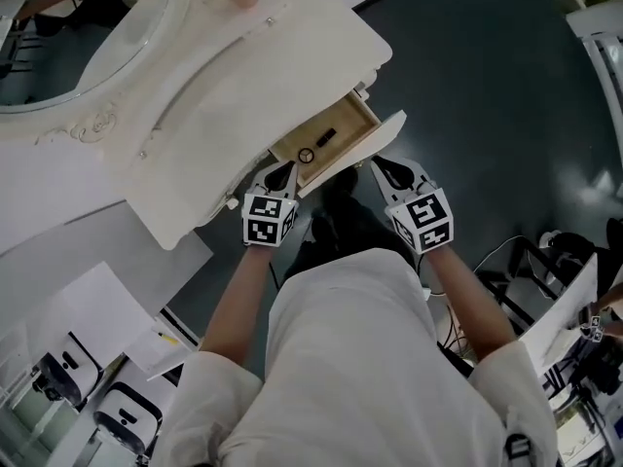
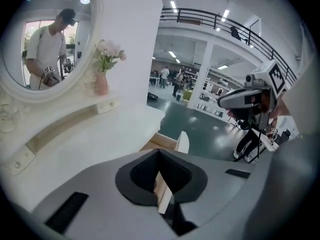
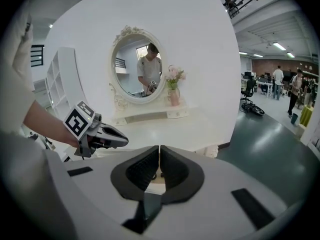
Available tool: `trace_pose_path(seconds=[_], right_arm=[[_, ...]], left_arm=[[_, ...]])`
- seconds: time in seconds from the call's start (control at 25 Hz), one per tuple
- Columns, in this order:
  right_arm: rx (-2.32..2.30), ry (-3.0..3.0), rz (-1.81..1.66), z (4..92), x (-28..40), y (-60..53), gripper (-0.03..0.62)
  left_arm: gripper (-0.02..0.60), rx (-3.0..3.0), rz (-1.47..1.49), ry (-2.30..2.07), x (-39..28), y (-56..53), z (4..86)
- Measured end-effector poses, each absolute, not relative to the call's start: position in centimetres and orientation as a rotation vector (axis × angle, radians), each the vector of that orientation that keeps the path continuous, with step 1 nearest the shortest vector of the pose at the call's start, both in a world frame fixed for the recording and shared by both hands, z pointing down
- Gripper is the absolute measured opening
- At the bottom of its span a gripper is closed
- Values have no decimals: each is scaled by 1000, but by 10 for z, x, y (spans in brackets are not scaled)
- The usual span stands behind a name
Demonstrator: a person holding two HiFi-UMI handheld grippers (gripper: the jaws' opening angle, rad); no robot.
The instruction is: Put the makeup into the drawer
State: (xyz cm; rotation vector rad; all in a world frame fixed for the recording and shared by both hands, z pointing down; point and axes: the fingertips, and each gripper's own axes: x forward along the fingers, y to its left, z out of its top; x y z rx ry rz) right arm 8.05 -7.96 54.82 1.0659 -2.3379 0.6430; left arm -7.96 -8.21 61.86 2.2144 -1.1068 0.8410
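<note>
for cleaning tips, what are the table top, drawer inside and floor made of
Table top: probably painted wood, matte cream, with carved scrollwork. Drawer inside: bare tan wood or plywood, unpainted. Floor: dark green glossy coating, perhaps epoxy; lights reflect in it.

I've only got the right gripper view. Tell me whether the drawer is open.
Observer: Yes. The head view shows the drawer pulled out from under the dressing table.
Operator: Say what's inside it.
Observer: A small dark stick lies on the drawer's wooden bottom.
Operator: Check the left jaws for anything held.
Observer: In the left gripper view, the left gripper is shut with nothing between its jaws.
</note>
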Motion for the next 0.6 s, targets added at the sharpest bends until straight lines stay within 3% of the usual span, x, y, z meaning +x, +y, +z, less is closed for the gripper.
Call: trace_pose_path(seconds=[0.6], right_arm=[[1172,-2369,395,476,52,-2,29]], left_arm=[[15,2340,526,-1267,-136,9,513]])
